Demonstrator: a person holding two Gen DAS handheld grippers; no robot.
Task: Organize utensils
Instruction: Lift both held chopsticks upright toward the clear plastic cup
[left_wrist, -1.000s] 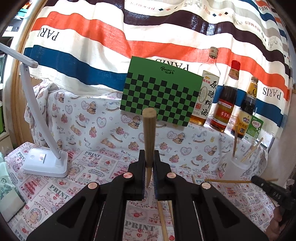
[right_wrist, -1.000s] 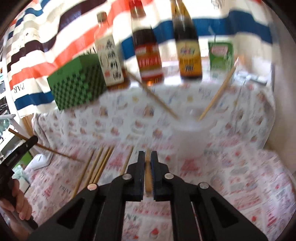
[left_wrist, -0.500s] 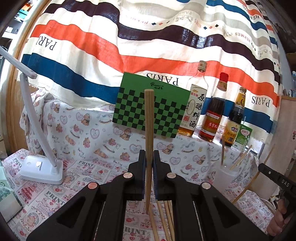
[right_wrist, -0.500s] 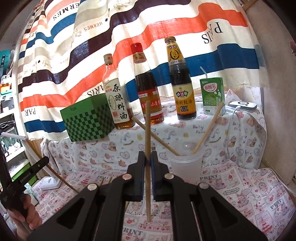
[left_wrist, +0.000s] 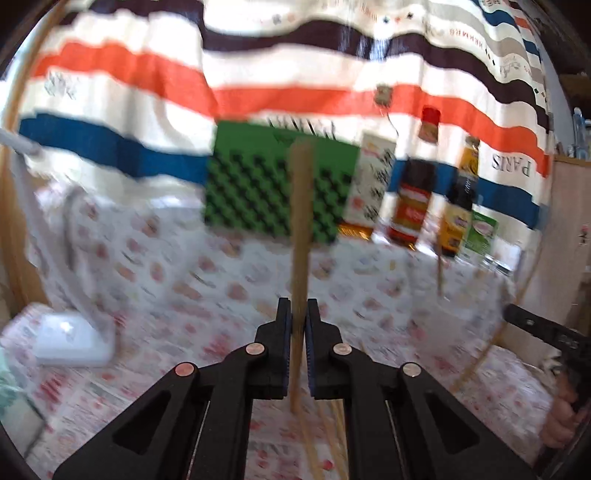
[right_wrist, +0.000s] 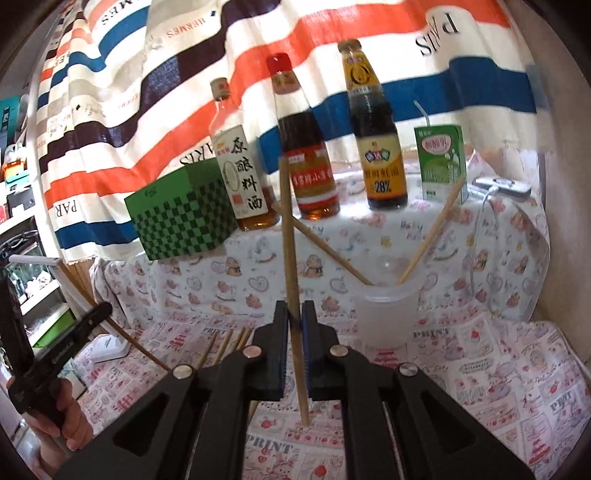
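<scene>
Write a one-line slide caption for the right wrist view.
Right gripper holds one chopstick upright near the translucent cup already holding two chopsticks.

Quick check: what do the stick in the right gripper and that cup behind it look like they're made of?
Chopstick: looks like bamboo or light wood, an even matte tan with no shine; which of the two I can't tell. Cup: apparently frosted translucent plastic, with a milky wall and two chopsticks' lower ends blurring out behind it.
</scene>
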